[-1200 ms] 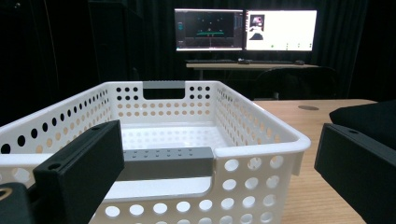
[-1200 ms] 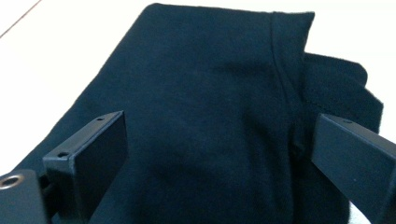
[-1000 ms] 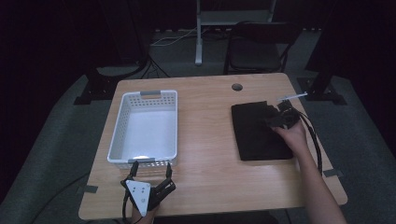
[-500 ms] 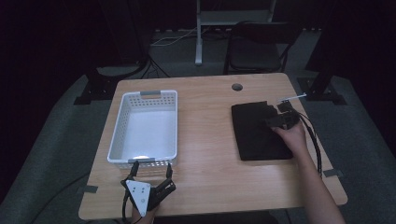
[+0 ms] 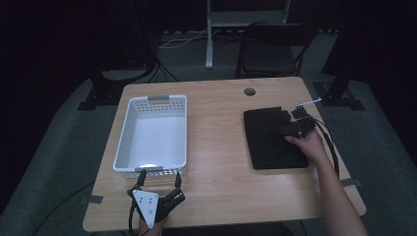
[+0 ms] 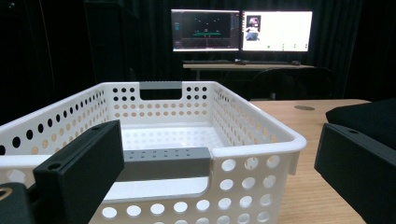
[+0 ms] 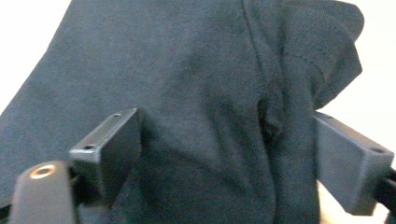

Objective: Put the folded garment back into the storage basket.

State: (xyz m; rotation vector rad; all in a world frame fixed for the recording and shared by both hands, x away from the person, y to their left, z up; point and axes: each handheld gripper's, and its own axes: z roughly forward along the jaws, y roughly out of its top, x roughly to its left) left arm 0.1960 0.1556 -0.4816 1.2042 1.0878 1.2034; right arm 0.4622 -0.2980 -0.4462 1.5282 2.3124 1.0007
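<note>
No brand, label or legible writing on anything at the table; the two monitors [image 6: 241, 31] beyond the far edge show graphics too small to read.

Folded black garment [image 5: 273, 138] lies flat on the right half of the wooden table [image 5: 221, 162], near the right edge. Right gripper [image 5: 287, 129] sits on its far right part, hand [image 5: 309, 143] behind it. In the right gripper view the jaws straddle a raised fold of the dark knit fabric [image 7: 210, 116]; they have just been closing in on it, but both pads still stand slightly apart from the cloth, fingers spread, nothing clamped.

Left gripper [image 5: 158, 182] rests at the near left edge of the table, jaws wide apart and empty, pointing at the near wall of the white perforated plastic basket [image 5: 124, 147]. Basket has grey handle inserts [image 6: 163, 161] at both ends, interior bare. It stands on the left half of the table, well apart from the garment.

Other items: round cable grommet [image 5: 250, 91] near the far edge; a small pale stick-like thing [image 5: 306, 103] just beyond the garment, too small to identify; dark chair [image 5: 273, 49] behind the table. Bare wood lies between basket and garment.
</note>
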